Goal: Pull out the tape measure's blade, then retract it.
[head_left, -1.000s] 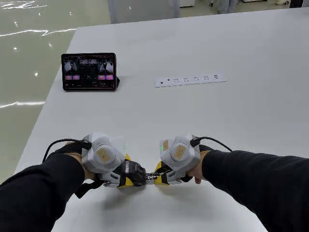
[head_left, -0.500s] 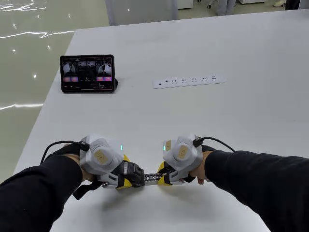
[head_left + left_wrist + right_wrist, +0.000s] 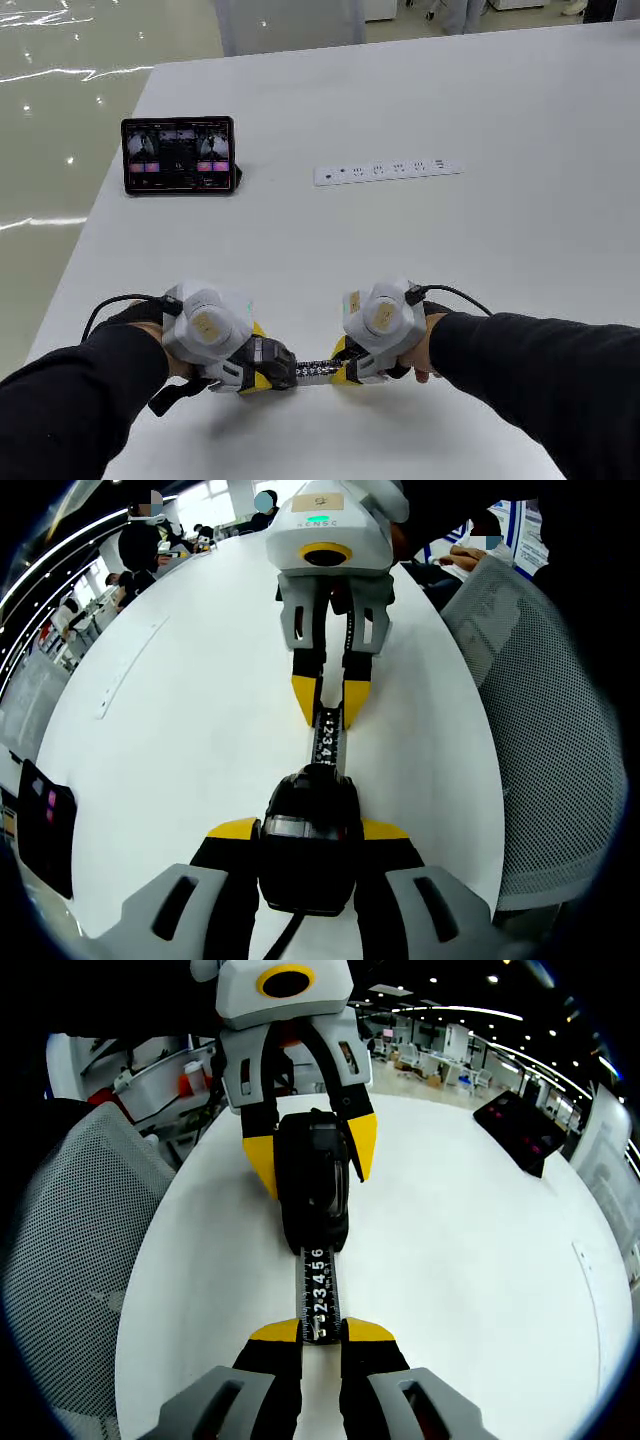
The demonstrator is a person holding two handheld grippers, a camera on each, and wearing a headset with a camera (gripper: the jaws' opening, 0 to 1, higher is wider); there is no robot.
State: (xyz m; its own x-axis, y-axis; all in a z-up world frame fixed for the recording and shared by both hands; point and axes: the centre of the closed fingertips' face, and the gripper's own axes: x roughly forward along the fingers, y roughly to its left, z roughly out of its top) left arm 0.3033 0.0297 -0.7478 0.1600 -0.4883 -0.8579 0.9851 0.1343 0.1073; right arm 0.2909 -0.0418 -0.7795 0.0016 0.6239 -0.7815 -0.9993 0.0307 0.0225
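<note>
A black tape measure (image 3: 277, 363) sits low on the white table (image 3: 450, 250), near its front edge, with my left gripper (image 3: 255, 362) shut around its case. From it a short length of dark blade (image 3: 315, 369) with white numbers runs to my right gripper (image 3: 338, 368), which is shut on the blade's end. In the left gripper view the case (image 3: 310, 845) fills the space between the yellow-tipped jaws, and the blade (image 3: 328, 740) leads away to the other gripper. The right gripper view shows the blade (image 3: 319, 1295) pinched at its tip, digits up to about 6 readable, and the case (image 3: 313, 1180) beyond.
A tablet (image 3: 179, 155) with a lit screen stands at the far left of the table. A white power strip (image 3: 388, 171) lies across the middle. A grey mesh chair (image 3: 540, 710) stands beside the table's near edge. Green floor lies past the left edge.
The two grippers have drawn slightly apart, and a little more blade now shows between the case and the right gripper. The head camera has also shifted a bit.
</note>
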